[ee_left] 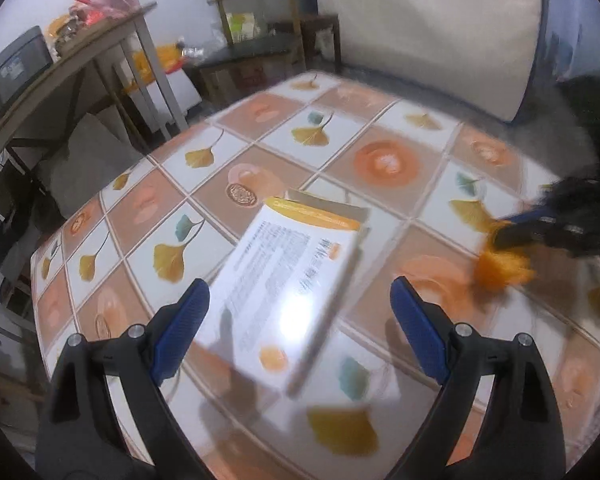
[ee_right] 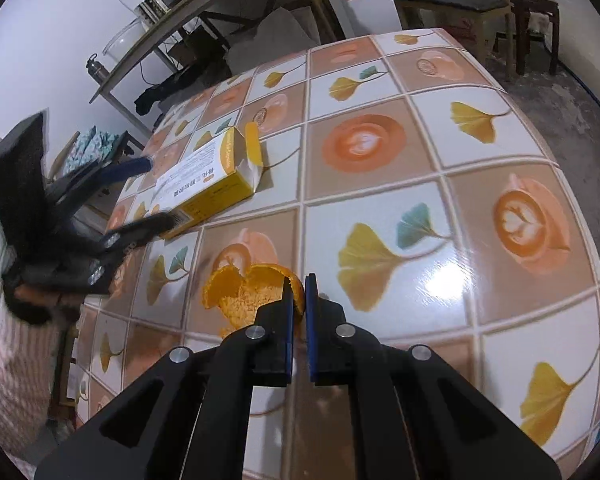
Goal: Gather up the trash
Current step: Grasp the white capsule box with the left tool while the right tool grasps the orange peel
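Pinching the orange peel against the table, the right tool is clenched; the left tool gapes released over the yellow-white box.

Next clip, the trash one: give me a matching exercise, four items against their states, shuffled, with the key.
Items
1. left gripper
2. right gripper
3. orange peel
4. box

States
A. lies flat on the table, end flap open
B. jaws wide open, either side of the box
C. pinched at its edge, hollow side up
D. jaws shut on the peel

Pairs: 1-B, 2-D, 3-C, 4-A
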The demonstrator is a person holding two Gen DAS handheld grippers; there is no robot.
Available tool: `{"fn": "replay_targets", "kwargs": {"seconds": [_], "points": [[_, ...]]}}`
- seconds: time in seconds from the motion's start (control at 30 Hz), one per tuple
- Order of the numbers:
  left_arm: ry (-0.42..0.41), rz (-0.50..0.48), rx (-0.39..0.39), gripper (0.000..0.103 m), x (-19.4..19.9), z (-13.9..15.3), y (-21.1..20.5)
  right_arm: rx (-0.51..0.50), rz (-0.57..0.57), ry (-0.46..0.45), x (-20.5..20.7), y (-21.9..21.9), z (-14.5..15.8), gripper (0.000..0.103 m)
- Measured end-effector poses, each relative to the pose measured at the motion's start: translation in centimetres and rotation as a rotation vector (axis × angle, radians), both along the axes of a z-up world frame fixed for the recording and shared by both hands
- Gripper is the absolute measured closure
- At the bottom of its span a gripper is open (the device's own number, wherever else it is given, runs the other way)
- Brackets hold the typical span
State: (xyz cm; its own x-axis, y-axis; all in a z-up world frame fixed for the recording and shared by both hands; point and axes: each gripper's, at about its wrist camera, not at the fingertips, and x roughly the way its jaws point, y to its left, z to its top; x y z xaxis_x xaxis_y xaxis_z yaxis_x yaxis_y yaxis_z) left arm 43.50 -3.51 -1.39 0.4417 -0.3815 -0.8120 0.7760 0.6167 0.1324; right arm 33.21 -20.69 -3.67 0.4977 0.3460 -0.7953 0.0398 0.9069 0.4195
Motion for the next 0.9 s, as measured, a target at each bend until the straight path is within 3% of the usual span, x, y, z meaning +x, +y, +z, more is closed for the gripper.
{"fn": "replay_targets", "kwargs": {"seconds": [0.23, 0.33, 0.47, 0.63, 0.73, 0.83, 0.9], "points": [[0.035, -0.018, 0.156, 0.015, 2.9, -2.6, -2.6, 0.037, -0.008, -0.01, -1.0, -1.0, -0.4, 0.097], [0.047, 0.022, 0.174, 0.015, 3.3, -2.9, -2.9, 0.051, -0.01, -0.018, -1.2, -1.3, -0.6, 0.097], [0.076, 0.049, 0.163, 0.024, 2.6, -2.7, -2.9, 0.063, -0.008, -0.024, -1.7, -1.6, -0.7, 0.097], [0.132, 0.113, 0.15, 0.026, 1.3, -2.4, -2.0, 0.076, -0.014, -0.035, -2.7, -1.8, -0.6, 0.097], [0.191, 0.2, 0.128, 0.027, 0.3, -2.1, -0.5, 0.079, -0.017, -0.04, -3.6, -2.0, -0.5, 0.097], [0.252, 0.291, 0.086, 0.027, -1.9, -1.8, 1.7, 0.08, -0.013, -0.041, -4.9, -2.1, -0.4, 0.097], [0.287, 0.346, 0.017, 0.027, -4.4, -1.3, 3.8, 0.077, -0.011, -0.04, -6.1, -2.0, -0.4, 0.097]]}}
